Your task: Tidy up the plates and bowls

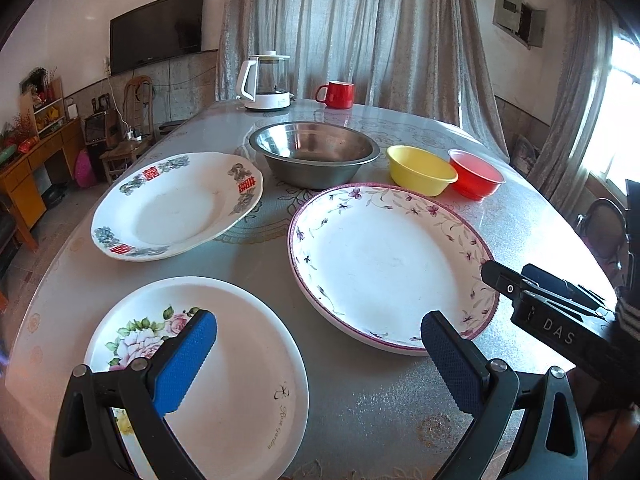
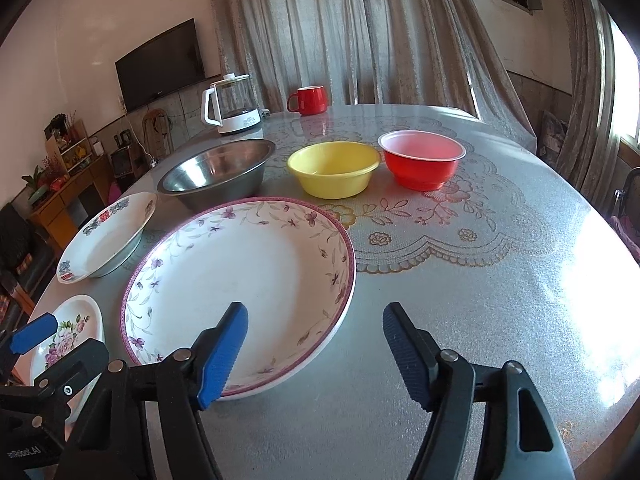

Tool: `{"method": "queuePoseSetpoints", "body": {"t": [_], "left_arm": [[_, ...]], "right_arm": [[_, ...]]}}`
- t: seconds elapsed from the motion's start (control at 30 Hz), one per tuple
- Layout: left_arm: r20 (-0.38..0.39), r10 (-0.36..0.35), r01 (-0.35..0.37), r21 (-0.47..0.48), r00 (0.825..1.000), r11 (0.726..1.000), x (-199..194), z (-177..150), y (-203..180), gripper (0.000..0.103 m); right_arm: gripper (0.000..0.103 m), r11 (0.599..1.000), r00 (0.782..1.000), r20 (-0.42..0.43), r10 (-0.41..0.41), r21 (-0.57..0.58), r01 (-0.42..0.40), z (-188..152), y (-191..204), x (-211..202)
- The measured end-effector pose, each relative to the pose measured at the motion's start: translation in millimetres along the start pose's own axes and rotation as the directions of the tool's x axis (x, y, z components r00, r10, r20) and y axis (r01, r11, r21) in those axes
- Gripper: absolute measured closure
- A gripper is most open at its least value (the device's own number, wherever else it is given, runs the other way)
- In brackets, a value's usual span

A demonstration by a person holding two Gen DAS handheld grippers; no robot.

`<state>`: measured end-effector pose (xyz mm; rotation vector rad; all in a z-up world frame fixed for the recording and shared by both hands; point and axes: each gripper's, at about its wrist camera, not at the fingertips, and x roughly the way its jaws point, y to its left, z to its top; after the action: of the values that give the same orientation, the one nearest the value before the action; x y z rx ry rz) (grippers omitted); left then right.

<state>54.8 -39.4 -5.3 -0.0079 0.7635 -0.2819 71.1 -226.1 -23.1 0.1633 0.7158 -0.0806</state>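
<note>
Three plates lie on the table point(image 1: 360, 408): rose plate point(image 1: 240, 360) under the released left gripper point(image 1: 320, 356), purple-rimmed plate point(image 2: 240, 276) astride the released right gripper point(image 2: 314, 354). Glazed, slippery, breakable (presumably ceramic), they are best pinched at the rim.

Each camera sits just behind its own tongs, looking forward and steeply down over the near surface point(image 1: 360, 400). The left view sits left of the right one. Both share the purple-rimmed plate point(image 1: 384, 264) and the bowls beyond.
</note>
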Motion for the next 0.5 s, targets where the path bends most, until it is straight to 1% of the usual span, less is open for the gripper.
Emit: {"method": "queuePoseSetpoints", "body": {"t": [0.03,0.07,0.1,0.23,0.3,0.33,0.37,0.4,0.43,0.47,0.5], "left_arm": [[-0.006,-0.025,0.025,-0.008,1.0,1.0,0,2,1,0.0],[-0.001,-0.047,0.047,-0.019,0.999,0.999,0,4,3,0.0],[0.006,-0.057,0.057,-0.03,0.998,0.998,0,6,5,0.0],[-0.029,-0.057,0.055,-0.059,0.998,0.997,10,16,16,0.003],[-0.044,-0.061,0.058,-0.06,0.997,0.997,15,22,20,0.01],[-0.053,-0.07,0.067,-0.062,0.996,0.996,18,24,22,0.013],[-0.064,-0.083,0.079,-0.064,0.994,0.995,21,27,23,0.018],[-0.079,-0.097,0.092,-0.069,0.992,0.993,25,30,24,0.027],[-0.095,-0.106,0.099,-0.077,0.99,0.992,29,33,26,0.031],[-0.104,-0.113,0.104,-0.087,0.988,0.991,32,35,27,0.04],[-0.11,-0.116,0.106,-0.092,0.987,0.99,36,37,27,0.044]], "right_arm": [[0.037,1.0,1.0,-0.007,0.003,0.011,-0.003,2,-4,2],[0.041,1.0,1.0,-0.014,0.005,0.023,-0.005,4,-8,3],[0.043,0.999,1.0,-0.022,0.006,0.034,-0.006,6,-13,5],[0.056,0.997,0.998,-0.058,0.014,0.075,-0.009,13,-28,17],[0.061,0.995,0.997,-0.08,0.025,0.102,-0.017,17,-36,23],[0.063,0.993,0.995,-0.09,0.038,0.113,-0.027,19,-38,27],[0.068,0.992,0.994,-0.1,0.047,0.119,-0.035,20,-40,30],[0.069,0.992,0.993,-0.108,0.053,0.119,-0.04,21,-41,33],[0.069,0.992,0.991,-0.117,0.06,0.119,-0.046,23,-42,37],[0.072,0.99,0.989,-0.127,0.073,0.127,-0.057,24,-43,40],[0.074,0.988,0.987,-0.135,0.09,0.138,-0.071,25,-44,44]]}}
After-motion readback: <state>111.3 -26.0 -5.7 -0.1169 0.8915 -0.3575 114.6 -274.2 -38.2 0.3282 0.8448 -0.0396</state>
